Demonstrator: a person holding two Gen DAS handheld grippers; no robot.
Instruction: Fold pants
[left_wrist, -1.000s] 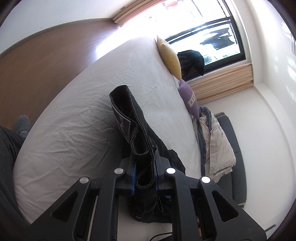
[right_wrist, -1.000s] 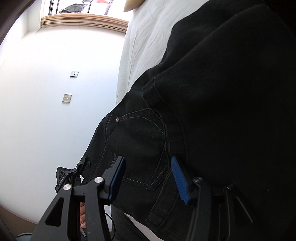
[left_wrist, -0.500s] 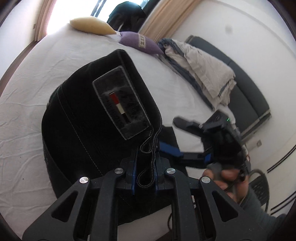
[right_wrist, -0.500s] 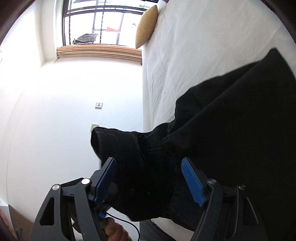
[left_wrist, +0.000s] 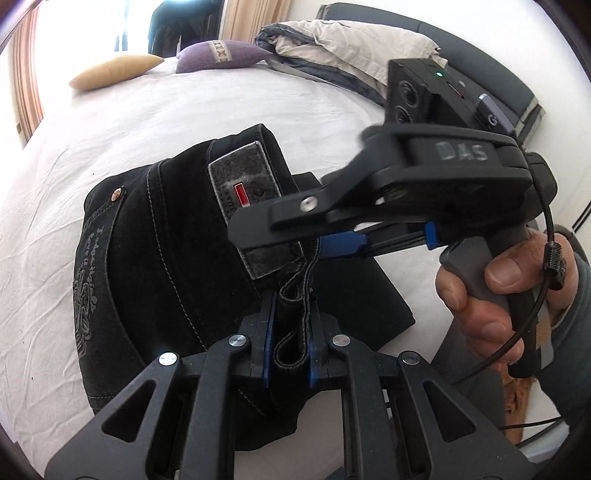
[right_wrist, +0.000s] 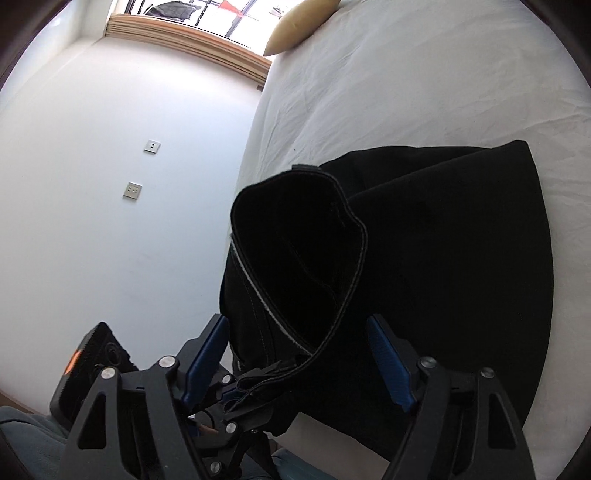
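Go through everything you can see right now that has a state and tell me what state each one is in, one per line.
Left gripper: shut on the waistband.
Right gripper: jaws closing, pads not pressing, pants fabric between them.
Black pants: partly folded on the bed, waistband lifted and bunched.
Bed sheet: white, wrinkled.
Yellow pillow: lying on the bed.
Purple pillow: lying beside the yellow one.
Beige blanket: crumpled on the dark sofa.

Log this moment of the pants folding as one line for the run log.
step: folding pants on bed | left gripper: shut on waistband | right gripper: jaws closing, pads clear of cloth
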